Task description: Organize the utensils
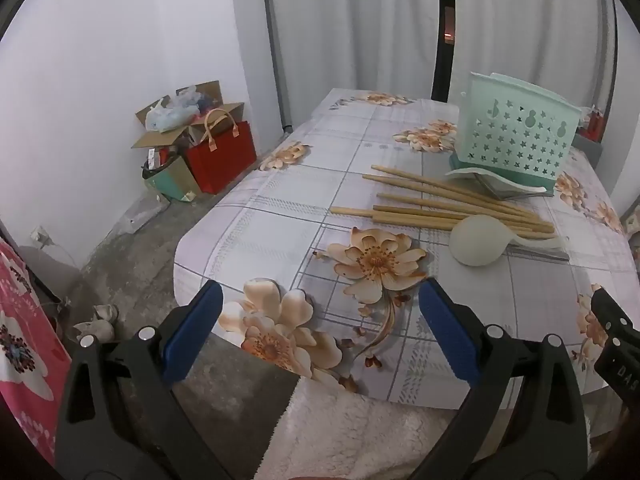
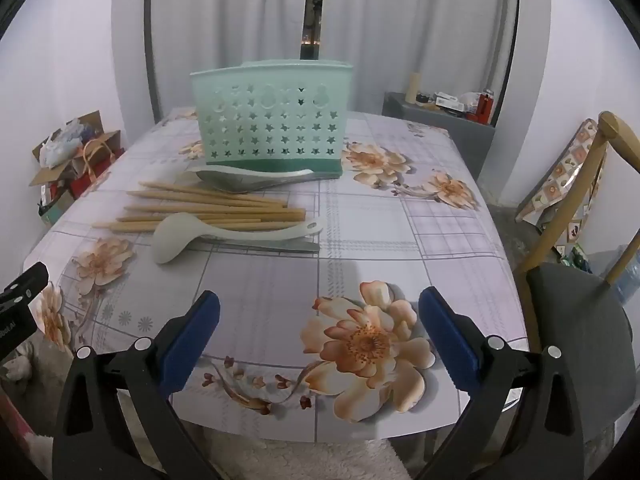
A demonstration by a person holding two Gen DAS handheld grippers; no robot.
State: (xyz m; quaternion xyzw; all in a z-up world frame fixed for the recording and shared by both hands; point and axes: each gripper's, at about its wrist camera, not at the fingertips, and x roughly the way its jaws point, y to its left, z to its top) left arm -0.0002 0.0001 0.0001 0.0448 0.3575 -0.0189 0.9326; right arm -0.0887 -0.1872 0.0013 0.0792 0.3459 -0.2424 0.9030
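Hanging over the near edge of the table [image 2: 400, 240], the right gripper [image 2: 319, 332] had its blue fingers spread wide with nothing between them. The left gripper [image 1: 320, 332] was spread wide too and held nothing, over the table's near left corner. A flowered cloth covered the table. Far back on it stood the green holder [image 2: 272, 116], upright, with star holes in its wall. Just in front of the holder lay a metal spoon [image 2: 228, 182] and a white spoon with it, touching the holder's base. Nearer to the grippers lay the wooden chopsticks [image 2: 208, 208] in a loose pile, side by side. A white ladle [image 2: 172, 240] lay across the near side of the pile, bowl down, its handle resting over a flat metal utensil [image 2: 276, 245]. The cloth between the grippers and the utensils was bare. On the right stood a wooden chair [image 2: 576, 280] close to the table. On the floor at the left sat a red bag [image 1: 222, 156] beside cardboard boxes [image 1: 176, 120]. White curtains [image 2: 400, 20] hung behind the table.
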